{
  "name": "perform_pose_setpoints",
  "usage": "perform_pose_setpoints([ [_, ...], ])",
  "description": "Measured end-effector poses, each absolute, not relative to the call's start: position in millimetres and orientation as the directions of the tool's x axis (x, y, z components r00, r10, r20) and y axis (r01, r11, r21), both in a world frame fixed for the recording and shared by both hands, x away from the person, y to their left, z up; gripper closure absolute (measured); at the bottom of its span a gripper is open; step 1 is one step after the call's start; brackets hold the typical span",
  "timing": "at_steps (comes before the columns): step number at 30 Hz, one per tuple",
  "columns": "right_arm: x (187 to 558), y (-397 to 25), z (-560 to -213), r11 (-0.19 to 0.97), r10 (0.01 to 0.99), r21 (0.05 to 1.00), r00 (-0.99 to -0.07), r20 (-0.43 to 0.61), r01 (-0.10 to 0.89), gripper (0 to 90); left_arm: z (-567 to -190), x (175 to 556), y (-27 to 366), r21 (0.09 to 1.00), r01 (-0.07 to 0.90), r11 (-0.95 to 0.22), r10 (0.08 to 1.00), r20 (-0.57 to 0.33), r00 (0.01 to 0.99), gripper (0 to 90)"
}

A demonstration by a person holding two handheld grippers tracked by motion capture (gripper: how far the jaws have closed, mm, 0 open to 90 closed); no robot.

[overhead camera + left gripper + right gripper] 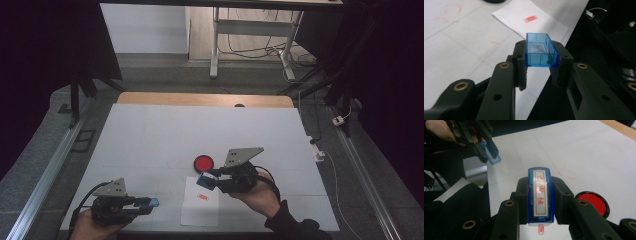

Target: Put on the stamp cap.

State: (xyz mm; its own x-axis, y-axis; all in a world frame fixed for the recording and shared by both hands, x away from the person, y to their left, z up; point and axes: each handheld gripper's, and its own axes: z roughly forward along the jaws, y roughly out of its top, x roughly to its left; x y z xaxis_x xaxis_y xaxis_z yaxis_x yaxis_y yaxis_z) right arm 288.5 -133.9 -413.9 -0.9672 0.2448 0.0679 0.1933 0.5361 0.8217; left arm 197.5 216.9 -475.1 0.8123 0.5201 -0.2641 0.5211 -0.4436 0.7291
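Two grippers each clamp a blue piece. At the near left edge of the table (150, 135), the left gripper (541, 71) has its jaws closed on an empty blue cap (540, 50). The right gripper (541, 202) squeezes the blue stamp (540, 195) above the white paper (200, 207), just near of the red ink pad (203, 163).

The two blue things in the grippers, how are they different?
The blue cap in the left gripper is a hollow open box; the stamp in the right gripper is closed, with a red-lettered label. The cap is held off the paper; the stamp hangs over it. Both are clear blue plastic.
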Motion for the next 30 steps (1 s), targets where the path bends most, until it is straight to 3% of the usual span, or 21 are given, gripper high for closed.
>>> perform_pose_setpoints([
  [11,292.2,-139.8,-407.5,0.505,0.220,0.840,-0.970,0.099,0.200,70.6,-469.8,220.0,179.4,0.776,0.385,-0.500,0.370,-0.210,0.905,68.1],
  [30,290.8,-141.1,-402.5,0.481,0.156,0.860,-0.982,0.106,0.169,70.7,-468.1,247.7,136.8,0.839,0.218,-0.499,0.176,-0.148,0.973,68.3],
])
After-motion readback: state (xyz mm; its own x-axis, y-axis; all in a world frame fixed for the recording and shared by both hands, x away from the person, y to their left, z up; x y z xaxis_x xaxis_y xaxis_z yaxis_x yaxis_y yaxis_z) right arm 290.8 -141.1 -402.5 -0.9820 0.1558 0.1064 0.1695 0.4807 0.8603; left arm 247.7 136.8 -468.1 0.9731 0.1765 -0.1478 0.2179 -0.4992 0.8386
